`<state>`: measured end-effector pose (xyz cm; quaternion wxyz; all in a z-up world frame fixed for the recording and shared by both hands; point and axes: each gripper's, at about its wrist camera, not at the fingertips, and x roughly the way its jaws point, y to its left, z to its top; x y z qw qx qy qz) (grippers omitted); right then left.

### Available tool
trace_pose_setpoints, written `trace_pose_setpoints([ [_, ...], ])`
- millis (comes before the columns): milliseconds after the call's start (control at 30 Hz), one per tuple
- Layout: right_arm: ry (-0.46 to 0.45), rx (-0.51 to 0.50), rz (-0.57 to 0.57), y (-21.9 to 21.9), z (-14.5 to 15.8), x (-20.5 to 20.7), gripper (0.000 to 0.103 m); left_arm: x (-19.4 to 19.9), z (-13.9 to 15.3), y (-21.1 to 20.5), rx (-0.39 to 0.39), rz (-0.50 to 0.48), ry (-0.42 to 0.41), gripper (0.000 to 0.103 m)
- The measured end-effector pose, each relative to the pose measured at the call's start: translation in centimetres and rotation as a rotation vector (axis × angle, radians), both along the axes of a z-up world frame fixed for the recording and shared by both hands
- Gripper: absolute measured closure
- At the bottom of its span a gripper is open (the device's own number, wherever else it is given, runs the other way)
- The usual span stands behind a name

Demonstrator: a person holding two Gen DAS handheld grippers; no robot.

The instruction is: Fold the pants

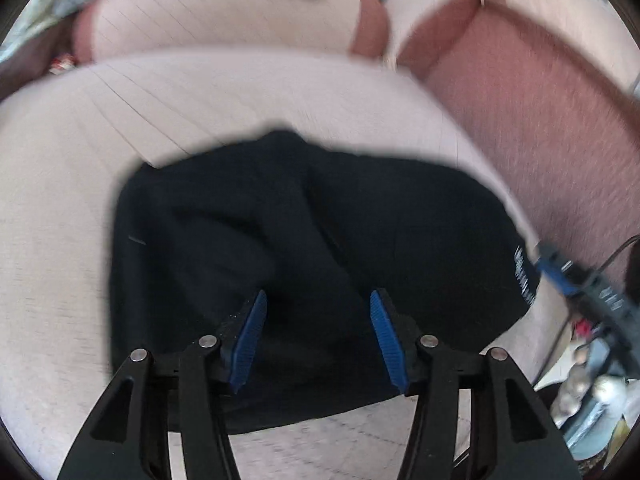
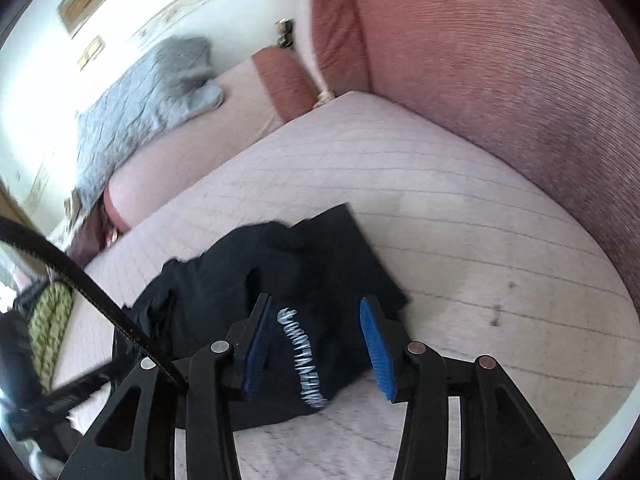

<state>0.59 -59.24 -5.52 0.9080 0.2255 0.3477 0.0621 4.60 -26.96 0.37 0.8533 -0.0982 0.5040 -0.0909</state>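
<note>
Black pants (image 1: pixel 296 264) lie in a folded bundle on a pale pink quilted sofa seat (image 1: pixel 60 200). White lettering (image 2: pixel 300 356) shows along one edge of the pants (image 2: pixel 248 280). My left gripper (image 1: pixel 316 300) is open just above the near part of the bundle, holding nothing. My right gripper (image 2: pixel 316 304) is open over the lettered end, holding nothing. The right gripper also shows at the right edge of the left wrist view (image 1: pixel 576 276), beside the bundle.
A darker pink sofa back (image 2: pixel 520 80) rises behind the seat. A grey blanket (image 2: pixel 148 100) lies on a second sofa section. A black cable (image 2: pixel 80 280) crosses the left of the right wrist view. Clutter (image 1: pixel 592 392) sits beyond the seat edge.
</note>
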Motion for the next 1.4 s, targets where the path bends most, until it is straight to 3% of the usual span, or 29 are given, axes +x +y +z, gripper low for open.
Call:
trace_pose_setpoints([
  [67,-0.001,0.029,-0.036,-1.4,-0.3,-0.4,0.047,0.1,-0.2,-1.3,0.076,-0.012,0.029,0.050],
  [167,0.005,0.084,-0.059,-3.6,-1.0,-0.9,0.047,-0.7,1.6,-2.2,0.079,-0.055,-0.009,0.050],
  [267,0.019,0.100,-0.078,-4.8,-1.5,-1.3,0.046,-1.4,3.8,-2.9,0.111,-0.074,-0.073,0.050],
  [433,0.043,0.177,-0.085,-5.9,-2.1,-1.1,0.046,-2.5,6.5,-4.2,0.234,-0.048,-0.215,0.049],
  [633,0.023,0.180,-0.080,-5.3,-1.2,-0.7,0.041,-3.0,7.0,-5.3,0.300,-0.050,-0.251,0.048],
  [933,0.018,0.147,-0.070,-4.3,-0.8,-0.3,0.040,-2.6,6.7,-5.8,0.310,-0.072,-0.230,0.048],
  [1300,0.023,0.177,-0.086,-4.9,-1.1,-0.6,0.039,-1.3,5.7,-6.6,0.301,-0.088,-0.183,0.048],
  [1400,0.037,0.199,-0.103,-5.2,-1.5,-1.3,0.038,0.3,5.7,-8.1,0.267,-0.123,-0.157,0.048],
])
